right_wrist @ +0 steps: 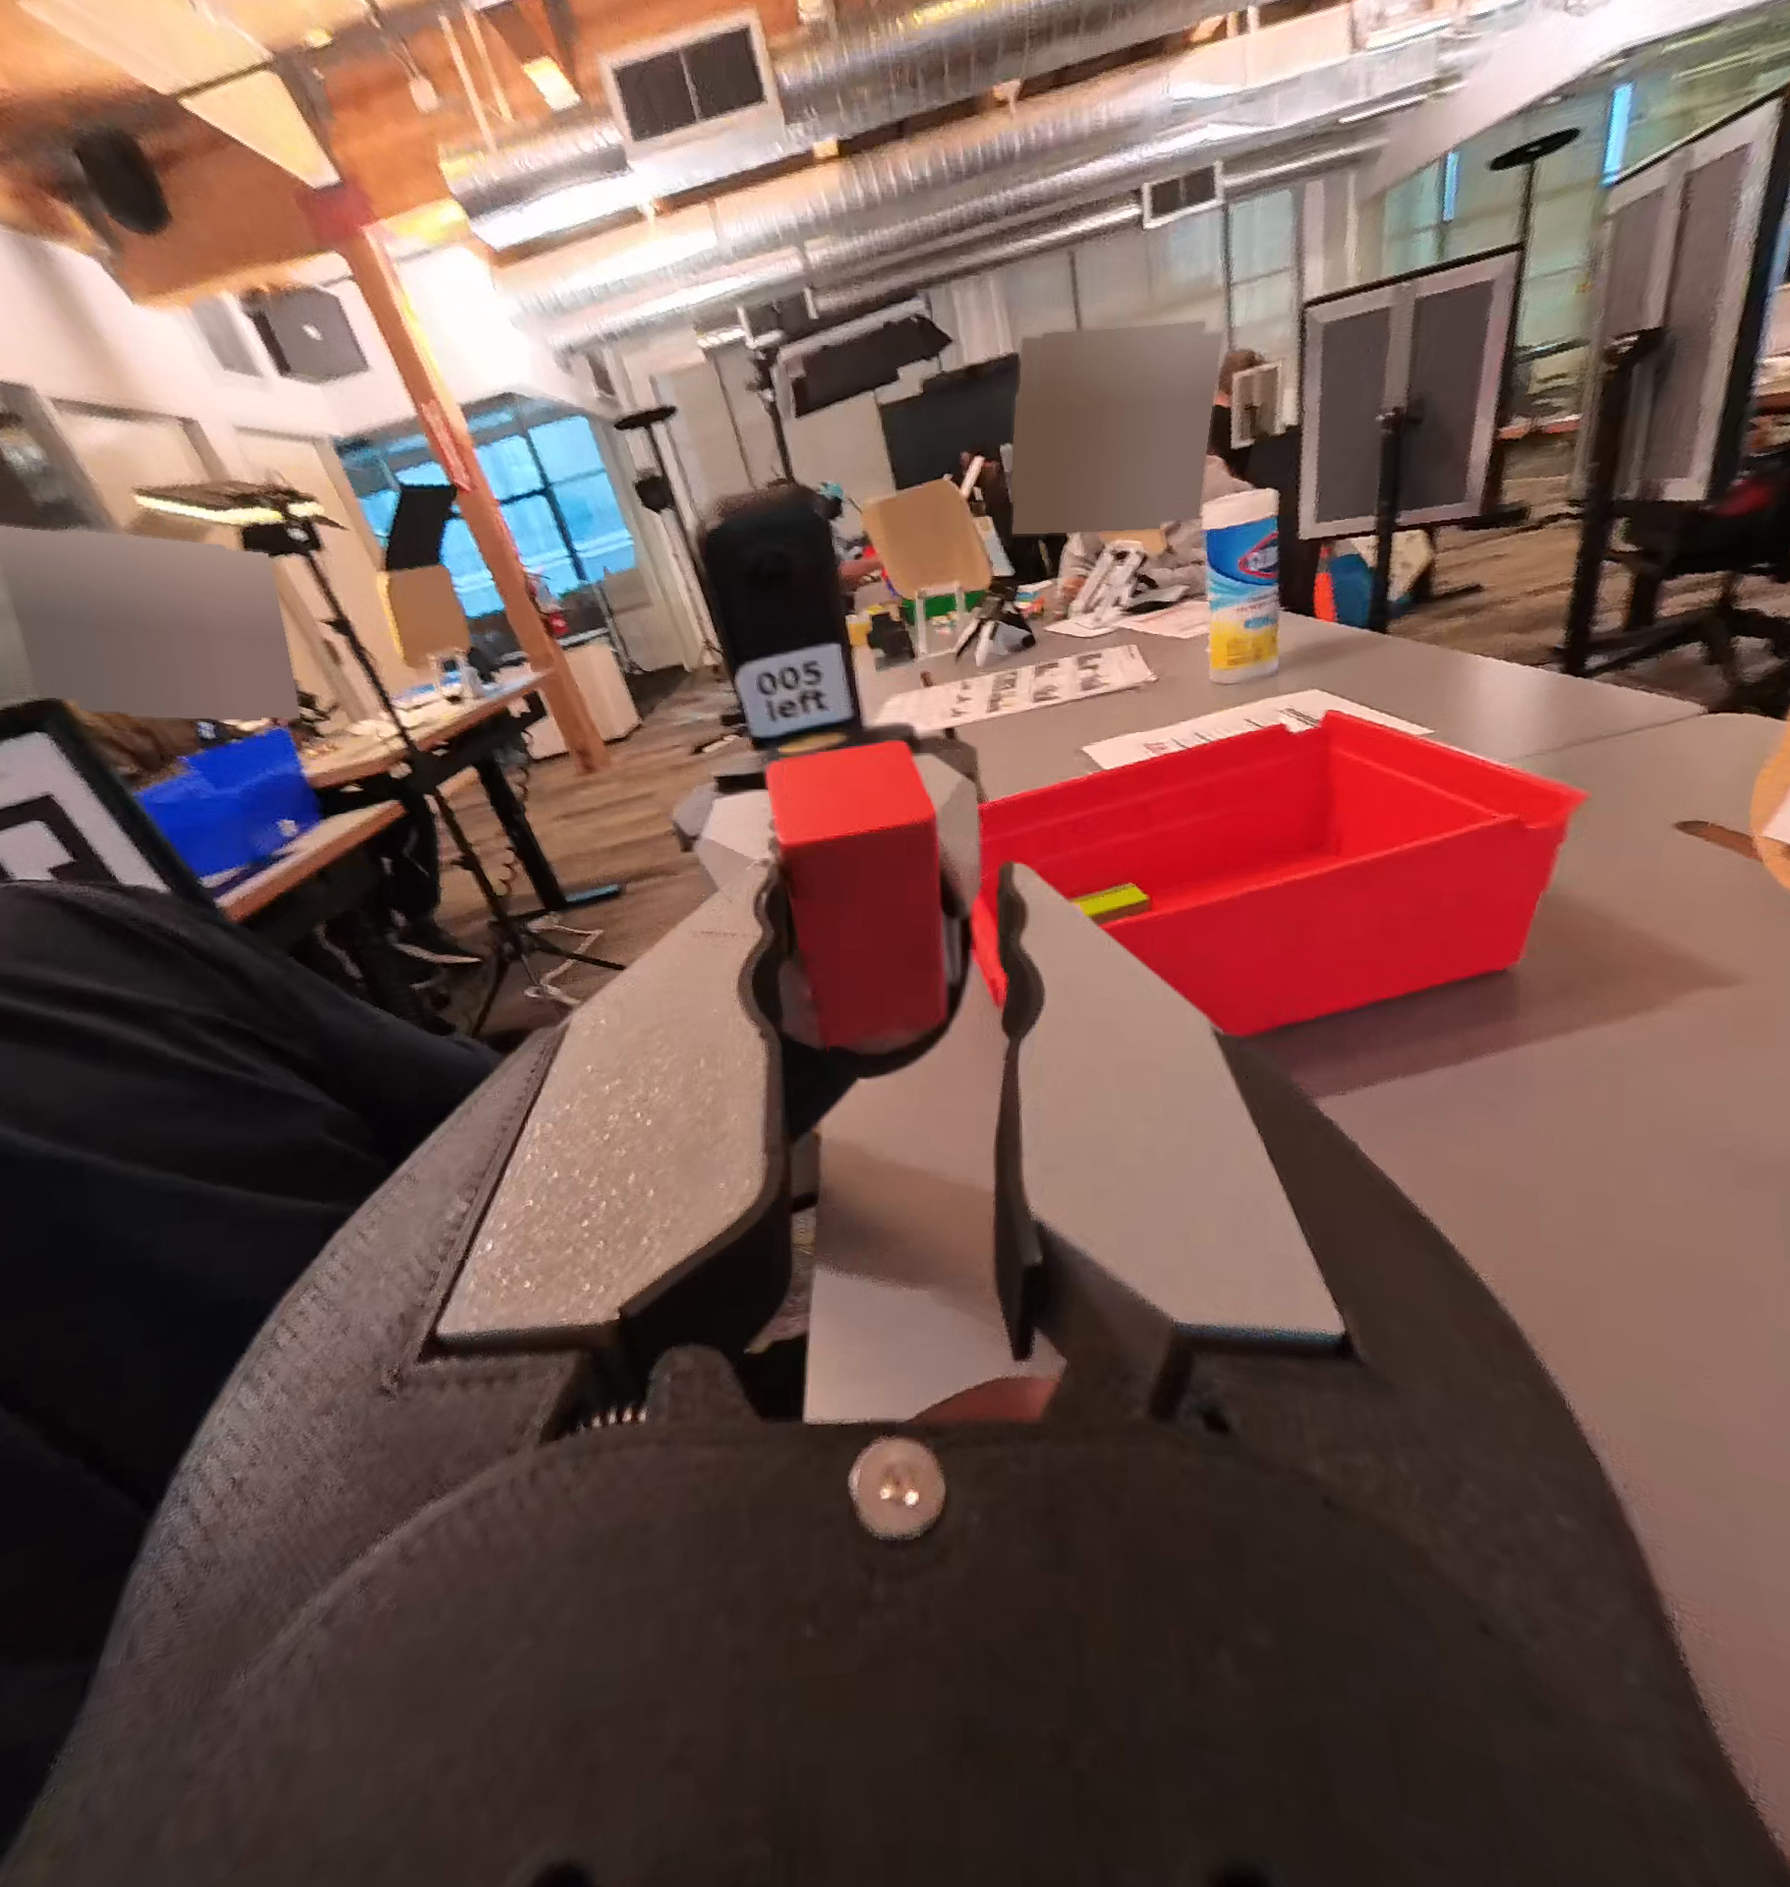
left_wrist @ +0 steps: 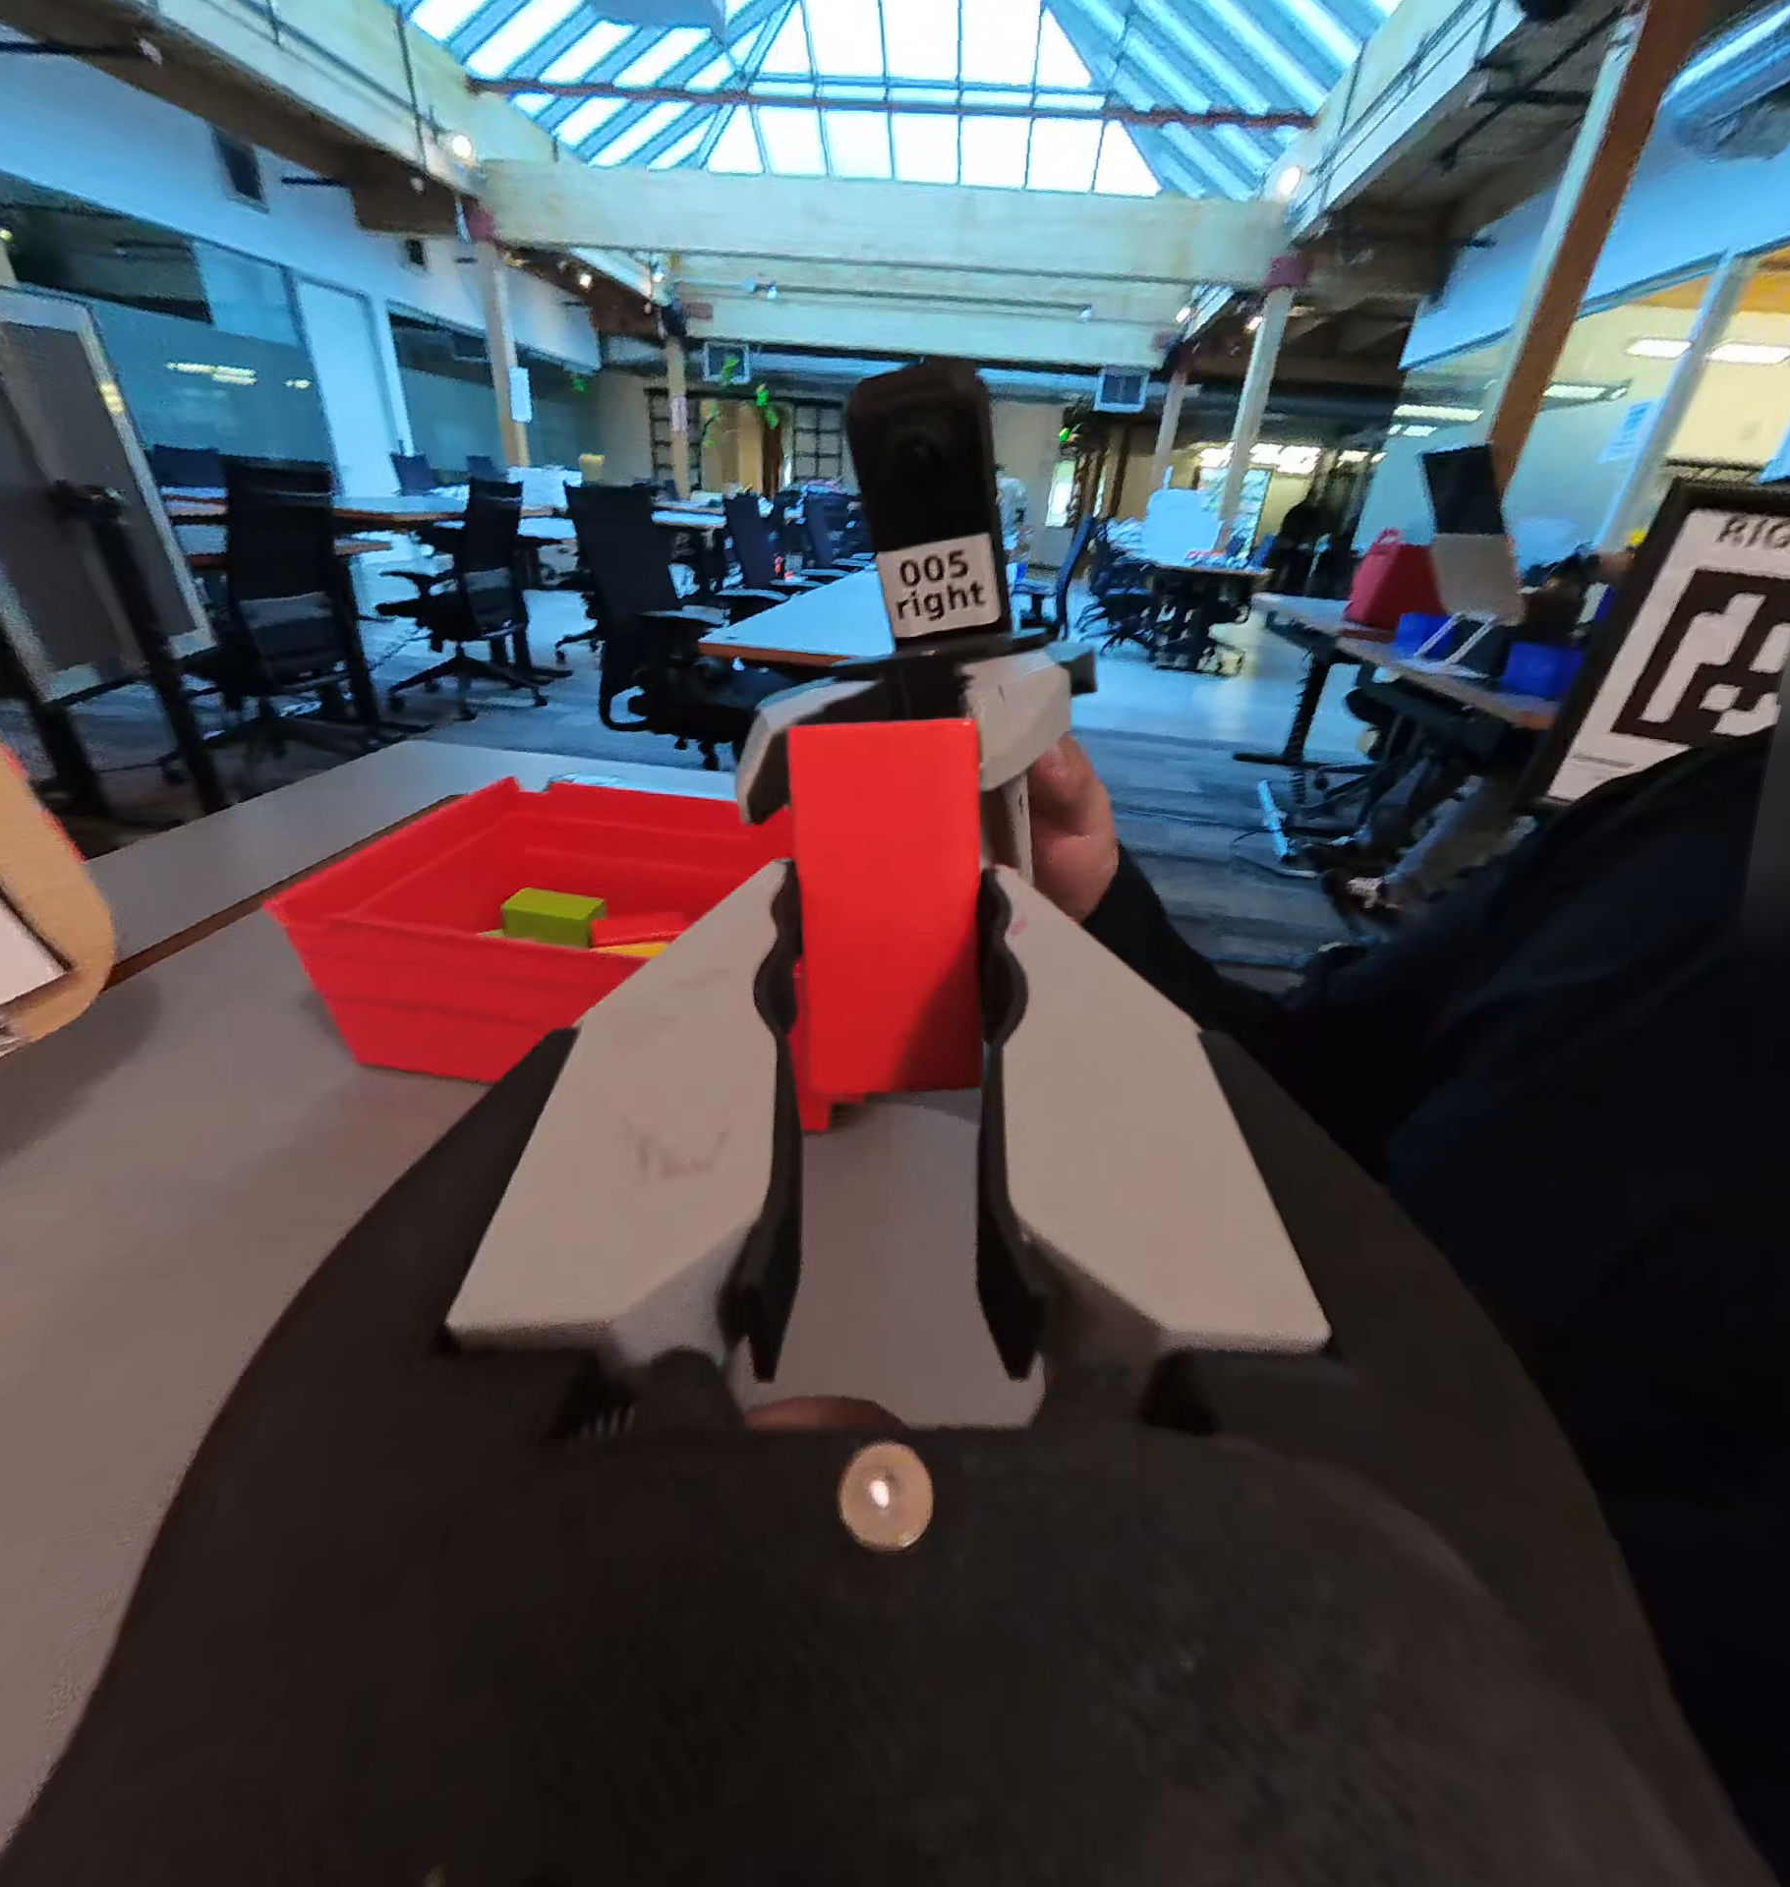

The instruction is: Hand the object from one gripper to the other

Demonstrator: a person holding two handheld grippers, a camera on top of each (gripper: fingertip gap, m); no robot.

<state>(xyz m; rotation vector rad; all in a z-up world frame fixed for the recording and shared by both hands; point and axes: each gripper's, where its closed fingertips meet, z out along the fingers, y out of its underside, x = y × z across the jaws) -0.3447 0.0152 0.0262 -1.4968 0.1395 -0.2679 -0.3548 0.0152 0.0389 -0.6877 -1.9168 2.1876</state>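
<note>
A red rectangular block stands upright between the pads of my left gripper, which press on both its sides and hold it above the table edge. My right gripper faces it from behind, with its fingers around the block's top end. In the right wrist view the red block lies against my right gripper's left pad, and a clear gap separates it from the right pad, so that gripper is open. The left gripper's grey fingers clasp the block from the far side.
A red bin sits on the grey table with a green block and other blocks inside; it also shows in the right wrist view. A wipes canister and papers lie farther back. A person's dark sleeve is close by. Only a small space, under 4 cm, lies between the two pairs of fingers.
</note>
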